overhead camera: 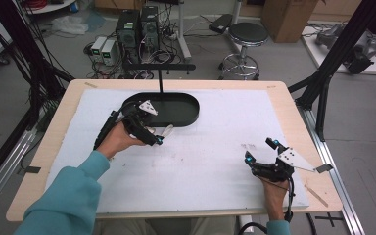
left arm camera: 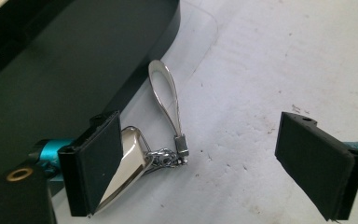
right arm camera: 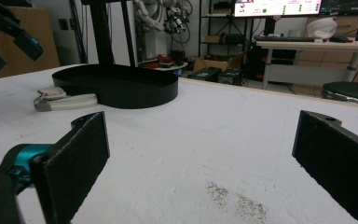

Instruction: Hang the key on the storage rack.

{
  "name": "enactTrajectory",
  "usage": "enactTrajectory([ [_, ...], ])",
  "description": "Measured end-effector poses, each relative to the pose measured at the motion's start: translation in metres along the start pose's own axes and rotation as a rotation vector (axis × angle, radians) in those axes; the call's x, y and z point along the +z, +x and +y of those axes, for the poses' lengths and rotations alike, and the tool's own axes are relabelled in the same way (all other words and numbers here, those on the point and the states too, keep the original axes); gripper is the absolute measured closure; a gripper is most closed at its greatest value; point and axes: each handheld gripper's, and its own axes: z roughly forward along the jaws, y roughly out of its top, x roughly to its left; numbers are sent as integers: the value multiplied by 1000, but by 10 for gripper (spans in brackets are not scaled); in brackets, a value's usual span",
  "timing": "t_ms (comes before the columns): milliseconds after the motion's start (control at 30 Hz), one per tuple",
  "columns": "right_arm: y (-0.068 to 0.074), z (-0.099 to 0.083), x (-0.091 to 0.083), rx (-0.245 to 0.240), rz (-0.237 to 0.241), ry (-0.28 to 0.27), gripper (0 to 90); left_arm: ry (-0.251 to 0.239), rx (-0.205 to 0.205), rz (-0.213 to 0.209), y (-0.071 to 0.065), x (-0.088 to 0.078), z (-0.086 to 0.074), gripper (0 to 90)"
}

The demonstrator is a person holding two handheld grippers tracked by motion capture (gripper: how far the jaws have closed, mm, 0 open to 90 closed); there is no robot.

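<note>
With my left gripper [left arm camera: 200, 163] jaws spread over the shiny metal keychain with white strap loop [left arm camera: 161, 121] at the black oval tray's [overhead camera: 176, 108] six o'clock edge, closing off-centre could flick it away; my right gripper [overhead camera: 260, 152] waits, jaws spread, empty.

Teal long sleeve [overhead camera: 71, 193] on the left arm, loose and folded at the cuff; a narrow band of the same teal at the right wrist [overhead camera: 278, 228]; left gripper [left arm camera: 200, 154] black, with flat matte rectangular pads [left arm camera: 98, 163], teal metal collars behind them, a brass-ringed hole in the black housing, a grey three-cornered plate [overhead camera: 148, 107] on top; right gripper [overhead camera: 260, 151] likewise black, blue-teal tipped, with a screw-dotted grey plate [overhead camera: 293, 159] and a black cable [overhead camera: 290, 200] trailing toward the table's near edge.
</note>
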Motion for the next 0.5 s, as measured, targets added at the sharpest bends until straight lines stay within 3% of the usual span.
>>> enactTrajectory([
  [300, 0, 0, 0, 6, -1, 1, 31, 83, 14, 1, -4, 17, 8, 213],
  [500, 0, 0, 0, 11, 0, 2, 30, 142, 25, 36, -7, 26, 12, 229],
])
